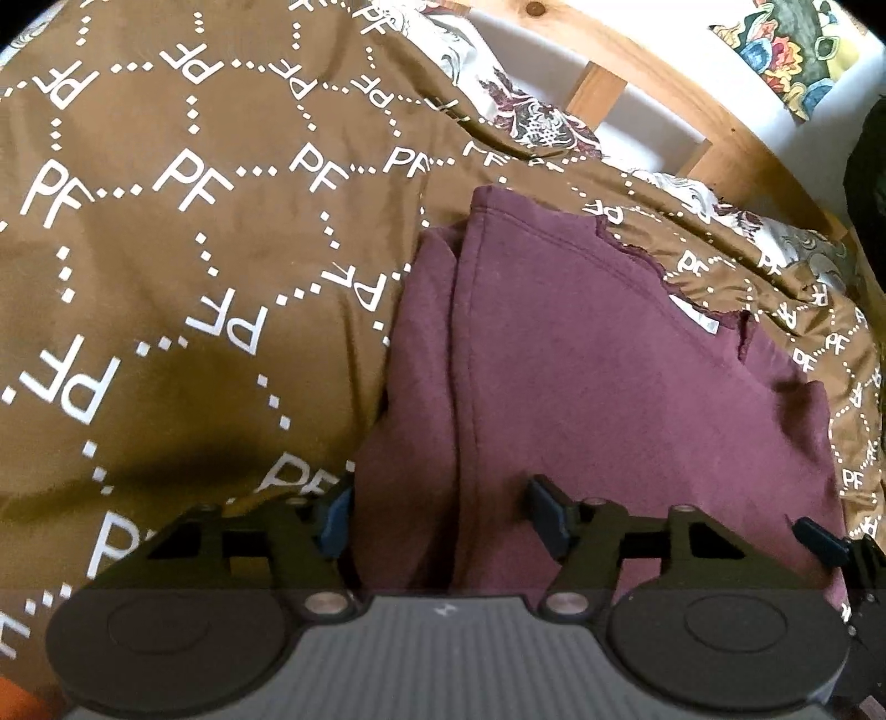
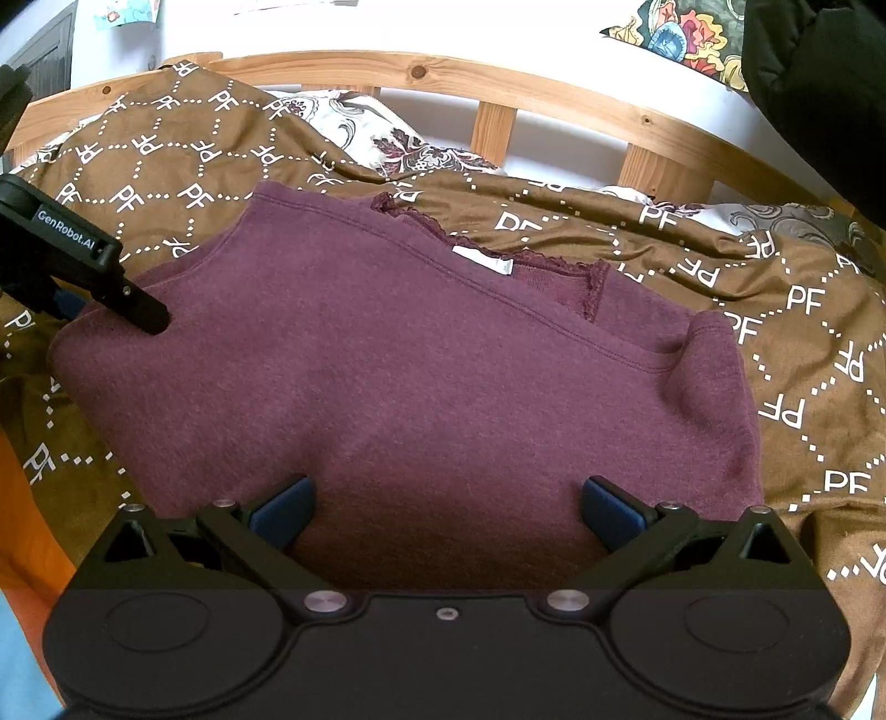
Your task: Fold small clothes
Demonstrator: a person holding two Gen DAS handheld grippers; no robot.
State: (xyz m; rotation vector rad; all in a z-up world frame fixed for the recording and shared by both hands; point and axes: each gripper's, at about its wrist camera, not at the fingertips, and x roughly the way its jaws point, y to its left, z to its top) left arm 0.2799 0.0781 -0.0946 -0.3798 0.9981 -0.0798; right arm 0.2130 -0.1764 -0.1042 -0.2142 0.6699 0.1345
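A maroon sweater (image 2: 398,354) with a lace-trimmed neckline and a white label (image 2: 483,259) lies on the brown bedspread (image 2: 692,260), its sides folded in. It also shows in the left wrist view (image 1: 581,360). My left gripper (image 1: 443,518) is open, low over the sweater's left folded edge; its finger also shows in the right wrist view (image 2: 127,302). My right gripper (image 2: 446,512) is open over the sweater's near hem, with nothing between the blue pads (image 2: 282,512). One of its fingertips shows at the right in the left wrist view (image 1: 819,540).
The brown bedspread with white "PF" print (image 1: 166,249) covers the bed. A wooden headboard rail (image 2: 498,77) and a floral pillow (image 2: 387,138) lie beyond the sweater. A colourful cushion (image 2: 681,39) sits at the far right. Orange fabric (image 2: 27,526) shows at the left edge.
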